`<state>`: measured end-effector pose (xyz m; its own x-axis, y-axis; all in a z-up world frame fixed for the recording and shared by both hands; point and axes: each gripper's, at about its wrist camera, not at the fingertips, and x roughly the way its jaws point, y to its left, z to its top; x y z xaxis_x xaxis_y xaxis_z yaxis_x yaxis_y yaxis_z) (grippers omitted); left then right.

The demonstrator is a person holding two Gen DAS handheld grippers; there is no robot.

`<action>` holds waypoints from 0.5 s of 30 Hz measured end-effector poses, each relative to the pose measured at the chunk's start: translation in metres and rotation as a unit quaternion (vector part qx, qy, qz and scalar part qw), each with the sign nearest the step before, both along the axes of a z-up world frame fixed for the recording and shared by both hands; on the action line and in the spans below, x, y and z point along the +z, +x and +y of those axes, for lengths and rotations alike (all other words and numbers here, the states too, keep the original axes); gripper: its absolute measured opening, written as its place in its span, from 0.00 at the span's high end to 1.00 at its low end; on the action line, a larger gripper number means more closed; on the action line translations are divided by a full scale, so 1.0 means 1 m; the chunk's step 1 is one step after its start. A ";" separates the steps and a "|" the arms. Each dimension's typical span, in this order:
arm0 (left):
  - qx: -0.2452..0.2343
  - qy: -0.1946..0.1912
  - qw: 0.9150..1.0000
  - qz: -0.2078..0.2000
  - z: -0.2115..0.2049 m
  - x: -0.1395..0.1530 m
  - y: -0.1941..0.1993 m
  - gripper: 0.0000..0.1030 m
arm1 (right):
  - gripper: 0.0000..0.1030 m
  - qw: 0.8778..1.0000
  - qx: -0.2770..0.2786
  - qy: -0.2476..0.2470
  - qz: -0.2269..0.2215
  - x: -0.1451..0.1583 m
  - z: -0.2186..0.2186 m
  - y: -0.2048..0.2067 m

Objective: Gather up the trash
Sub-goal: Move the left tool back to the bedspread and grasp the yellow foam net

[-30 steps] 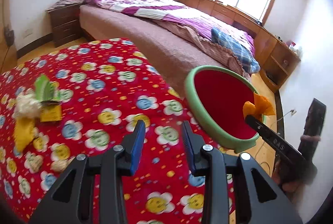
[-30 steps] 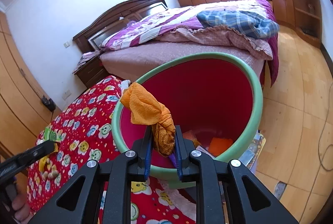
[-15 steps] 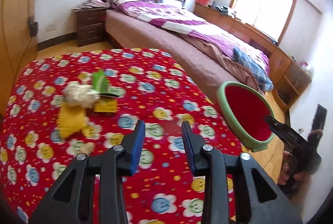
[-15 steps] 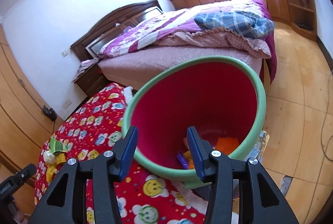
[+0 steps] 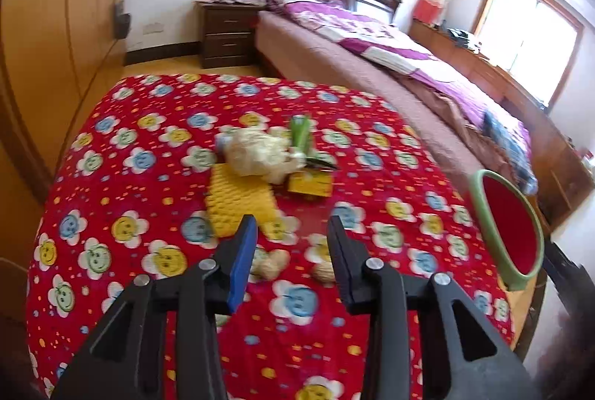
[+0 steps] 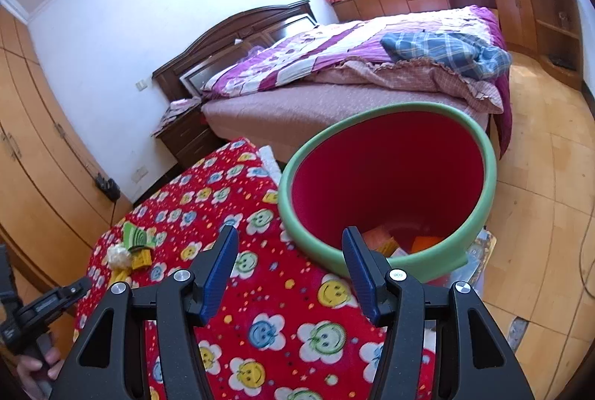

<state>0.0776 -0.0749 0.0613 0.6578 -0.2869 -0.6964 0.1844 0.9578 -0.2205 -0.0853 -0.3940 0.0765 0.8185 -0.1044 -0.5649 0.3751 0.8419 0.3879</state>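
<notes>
The left tongs [image 5: 292, 236] hang spread and empty over the table [image 5: 111, 288], pointed at a small heap of trash. Nearest to them, just past the fingertips, lie two pale, lumpy scraps [image 5: 273, 262]; blur hides what they are. Just beyond those a yellow knobbly-textured piece [image 5: 238, 201] stretches away from the tongs, its long axis running roughly along their pointing line. At its far end sits a crumpled white wad [image 5: 256, 154], soft-looking like tissue or plastic film, and to the right of the wad a flat yellow packet [image 5: 310, 183] and an upright green wrapper [image 5: 301, 136]. By my reading the left tongs are the nearer pair and need only a short forward drop to straddle the closest scraps.

The right tongs [image 6: 290, 270] are also spread wide and hold nothing, poised at the near rim of the bin [image 6: 483, 154], which stands off the table's edge, to the right of the heap. The bin is round, smooth plastic, with a green rim and a red inside, and orange and yellow scraps [image 6: 401, 242] already lie at its bottom. From here the heap lies well to the left.

The table wears a fuzzy red cloth with smiling flowers. Farther off is the bed [image 6: 372, 73].
</notes>
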 end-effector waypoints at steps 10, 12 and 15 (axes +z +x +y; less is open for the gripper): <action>0.000 0.030 0.999 0.034 0.018 -0.024 0.042 0.47 | 0.42 1.000 0.020 0.005 0.003 -0.011 0.011 0.005; 0.005 0.034 0.999 0.039 0.019 -0.030 0.053 0.47 | 0.42 1.000 0.023 0.005 0.006 -0.013 0.012 0.007; 0.011 0.028 0.998 0.053 0.020 -0.041 0.063 0.47 | 0.42 1.000 0.026 0.004 0.009 -0.015 0.014 0.009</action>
